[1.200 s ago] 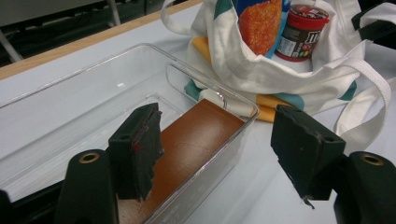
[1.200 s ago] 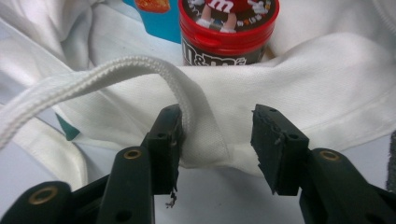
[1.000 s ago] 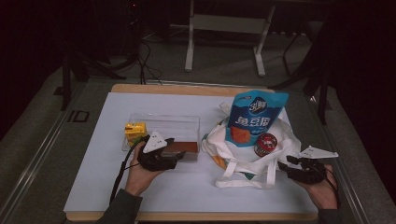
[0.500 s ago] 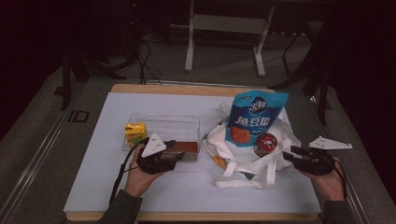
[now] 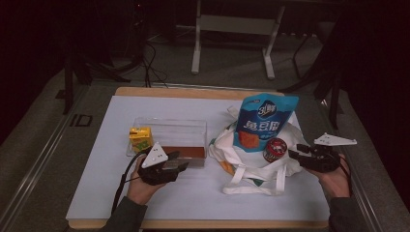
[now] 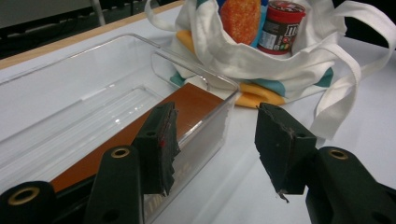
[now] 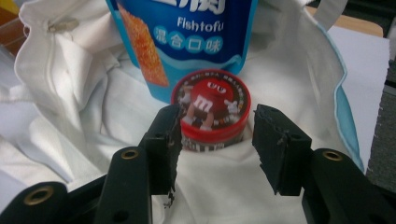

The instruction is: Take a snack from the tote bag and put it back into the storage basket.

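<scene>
The right tool, jaws spread, faces one red candy tin beside one blue snack pouch.

We take this for a lab or recording room, though the dark surround leaves it unsure: a white-topped bench on grey carpet, cables trailing across the floor, and a metal stand behind.

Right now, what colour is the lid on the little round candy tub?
Red, with a cartoon candy figure on the lid; the right gripper view shows it best.
</scene>
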The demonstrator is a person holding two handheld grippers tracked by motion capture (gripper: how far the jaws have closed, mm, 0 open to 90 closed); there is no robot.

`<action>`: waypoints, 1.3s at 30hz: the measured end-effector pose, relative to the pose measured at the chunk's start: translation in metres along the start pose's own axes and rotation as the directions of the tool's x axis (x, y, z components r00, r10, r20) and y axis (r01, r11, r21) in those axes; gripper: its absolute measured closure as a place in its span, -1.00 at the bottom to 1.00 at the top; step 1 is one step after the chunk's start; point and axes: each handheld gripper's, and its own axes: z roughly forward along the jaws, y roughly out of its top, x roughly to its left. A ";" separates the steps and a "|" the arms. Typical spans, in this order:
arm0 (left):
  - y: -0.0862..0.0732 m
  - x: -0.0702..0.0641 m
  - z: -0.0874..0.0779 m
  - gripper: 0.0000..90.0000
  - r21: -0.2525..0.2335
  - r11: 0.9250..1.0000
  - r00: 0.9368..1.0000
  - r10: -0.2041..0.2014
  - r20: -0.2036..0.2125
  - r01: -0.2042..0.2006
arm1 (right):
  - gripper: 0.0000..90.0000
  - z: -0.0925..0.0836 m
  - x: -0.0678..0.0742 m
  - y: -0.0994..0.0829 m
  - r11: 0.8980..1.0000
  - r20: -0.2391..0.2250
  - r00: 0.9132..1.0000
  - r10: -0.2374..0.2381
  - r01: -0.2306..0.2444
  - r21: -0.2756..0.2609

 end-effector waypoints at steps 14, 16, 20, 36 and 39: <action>-0.013 -0.012 0.008 0.08 -0.019 0.999 0.998 0.031 0.056 -0.030 | 0.15 0.017 -0.011 0.016 1.000 0.006 1.000 0.006 -0.006 0.002; -0.015 -0.015 0.009 0.08 -0.018 0.999 0.997 0.038 0.072 -0.037 | 0.16 0.018 -0.012 0.019 1.000 0.010 1.000 0.008 -0.008 0.000; -0.019 -0.019 0.015 0.07 -0.018 0.999 0.995 0.049 0.092 -0.047 | 0.15 0.022 -0.013 0.023 1.000 0.014 1.000 0.010 -0.010 -0.006; -0.035 -0.017 0.028 0.00 -0.009 0.997 0.991 0.077 0.111 -0.076 | -0.01 0.036 -0.018 0.049 0.996 -0.054 0.997 0.060 -0.064 -0.064; -0.036 -0.019 0.031 0.00 -0.005 0.996 0.990 0.085 0.111 -0.084 | -0.04 0.043 -0.019 0.055 0.995 -0.064 0.995 0.073 -0.077 -0.062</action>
